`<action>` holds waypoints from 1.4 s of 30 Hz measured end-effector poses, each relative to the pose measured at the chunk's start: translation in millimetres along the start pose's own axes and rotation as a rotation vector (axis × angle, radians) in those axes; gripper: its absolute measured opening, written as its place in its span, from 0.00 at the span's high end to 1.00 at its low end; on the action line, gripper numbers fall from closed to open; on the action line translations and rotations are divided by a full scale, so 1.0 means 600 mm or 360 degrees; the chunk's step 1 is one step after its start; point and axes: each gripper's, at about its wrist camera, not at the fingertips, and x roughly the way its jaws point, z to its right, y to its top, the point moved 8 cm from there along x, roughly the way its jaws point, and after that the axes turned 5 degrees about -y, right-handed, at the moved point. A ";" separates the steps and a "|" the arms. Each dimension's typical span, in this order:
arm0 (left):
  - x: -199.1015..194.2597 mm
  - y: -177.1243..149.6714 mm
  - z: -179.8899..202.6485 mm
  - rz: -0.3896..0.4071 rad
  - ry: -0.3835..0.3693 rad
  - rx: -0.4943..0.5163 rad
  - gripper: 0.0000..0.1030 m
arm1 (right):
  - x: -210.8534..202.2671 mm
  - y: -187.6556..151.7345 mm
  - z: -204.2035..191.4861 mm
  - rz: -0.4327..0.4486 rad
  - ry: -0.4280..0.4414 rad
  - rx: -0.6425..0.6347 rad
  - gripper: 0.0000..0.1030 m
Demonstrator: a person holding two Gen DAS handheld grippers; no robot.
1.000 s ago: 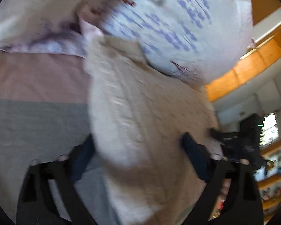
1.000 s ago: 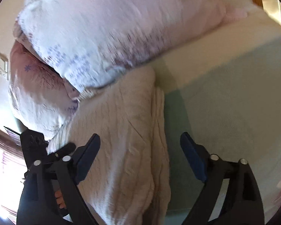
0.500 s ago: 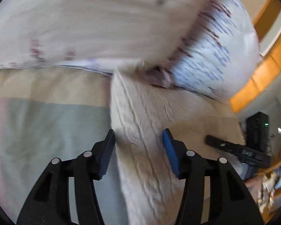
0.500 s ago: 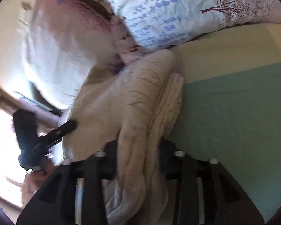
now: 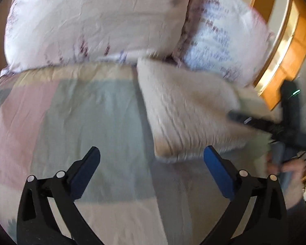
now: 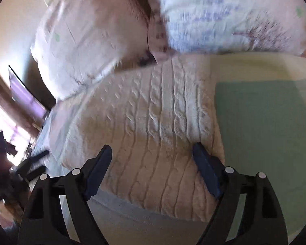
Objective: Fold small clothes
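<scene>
A cream cable-knit sweater (image 5: 185, 110) lies folded on the bed, below the pillows. It fills the middle of the right wrist view (image 6: 153, 126). My left gripper (image 5: 151, 161) is open and empty, above the patchwork bedspread (image 5: 81, 112), just short of the sweater's near edge. My right gripper (image 6: 153, 159) is open, its jaws standing wide over the sweater's near part; its right finger (image 6: 204, 165) rests against the knit. The right gripper also shows as a dark shape at the right of the left wrist view (image 5: 261, 122).
Two floral pillows (image 5: 95, 20) (image 5: 224, 32) lie at the head of the bed, touching the sweater's far edge. A wooden headboard or frame (image 5: 285, 47) stands at the right. The green bedspread patch (image 6: 265, 126) lies right of the sweater.
Both grippers were closed in on the sweater half a second ago and now stand wide open. The left gripper has pulled back off the sweater. The sweater now lies flat and folded.
</scene>
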 end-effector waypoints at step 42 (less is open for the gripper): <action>0.057 -0.063 0.011 -0.0200 0.0325 0.0169 0.02 | 0.003 -0.113 0.018 -0.0126 -0.0704 -0.0190 0.01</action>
